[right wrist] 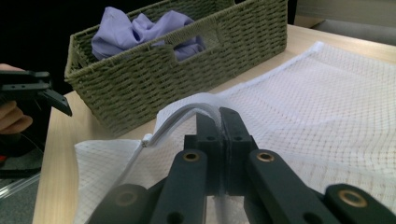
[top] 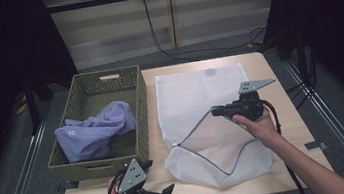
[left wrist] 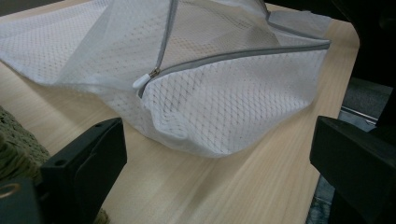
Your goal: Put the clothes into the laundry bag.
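Woven basket (top: pixel 139 111) with purple cloth (top: pixel 96 129) flanks the mesh bag (top: pixel 195 99); right gripper (top: pixel 217 111) fingers pinch its edge, left gripper (top: pixel 165 193) fingers wide.

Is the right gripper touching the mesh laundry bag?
Touching. The right gripper view shows the right gripper shut on the zipper edge of the mesh laundry bag, lifting it off the table.
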A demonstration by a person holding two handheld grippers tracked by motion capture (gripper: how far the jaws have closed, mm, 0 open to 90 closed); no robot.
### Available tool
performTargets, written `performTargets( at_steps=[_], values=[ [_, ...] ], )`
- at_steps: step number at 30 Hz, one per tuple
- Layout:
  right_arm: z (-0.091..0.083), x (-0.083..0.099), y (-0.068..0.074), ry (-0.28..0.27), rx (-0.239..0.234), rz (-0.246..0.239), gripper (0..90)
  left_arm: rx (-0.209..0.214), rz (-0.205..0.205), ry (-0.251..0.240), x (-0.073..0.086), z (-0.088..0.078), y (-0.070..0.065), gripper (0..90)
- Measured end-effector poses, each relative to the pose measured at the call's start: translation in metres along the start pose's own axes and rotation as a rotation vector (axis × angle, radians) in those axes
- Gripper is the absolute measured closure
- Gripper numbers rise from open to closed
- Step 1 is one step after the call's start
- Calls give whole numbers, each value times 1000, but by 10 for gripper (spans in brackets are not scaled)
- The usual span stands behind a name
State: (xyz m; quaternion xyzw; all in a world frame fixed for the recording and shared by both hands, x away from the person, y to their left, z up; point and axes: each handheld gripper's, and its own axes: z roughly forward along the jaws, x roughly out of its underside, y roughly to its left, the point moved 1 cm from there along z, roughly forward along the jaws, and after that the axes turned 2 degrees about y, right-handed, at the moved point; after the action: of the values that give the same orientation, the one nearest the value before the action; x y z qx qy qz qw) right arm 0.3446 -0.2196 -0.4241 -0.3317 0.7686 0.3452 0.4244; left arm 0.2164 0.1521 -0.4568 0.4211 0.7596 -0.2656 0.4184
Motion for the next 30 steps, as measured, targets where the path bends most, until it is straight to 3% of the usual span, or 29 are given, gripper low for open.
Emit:
performTargets(
  at_steps=[14,19,21,23,24,29,30],
  values=[
    [-2,-20,-2,-62,-37,15,890,-2,19,-4,-1,-3,1,48],
    [-3,-24,-1,-88,-41,15,890,-10,2,-26,-3,-9,2,48],
    [-3,-23,-2,-86,-42,13,890,5,-27,-61,-6,-14,3,54],
    [-3,-23,-1,-85,-43,14,890,-1,-33,-76,-8,-19,4,60],
    [-3,-22,-1,-82,-41,7,890,-14,-38,-118,-12,-28,5,60],
    [-3,-22,0,-78,-39,5,889,-85,-39,-119,-17,-42,18,59],
    [-3,-22,1,-77,-40,3,889,-82,-47,-127,-18,-45,22,59]
  ],
)
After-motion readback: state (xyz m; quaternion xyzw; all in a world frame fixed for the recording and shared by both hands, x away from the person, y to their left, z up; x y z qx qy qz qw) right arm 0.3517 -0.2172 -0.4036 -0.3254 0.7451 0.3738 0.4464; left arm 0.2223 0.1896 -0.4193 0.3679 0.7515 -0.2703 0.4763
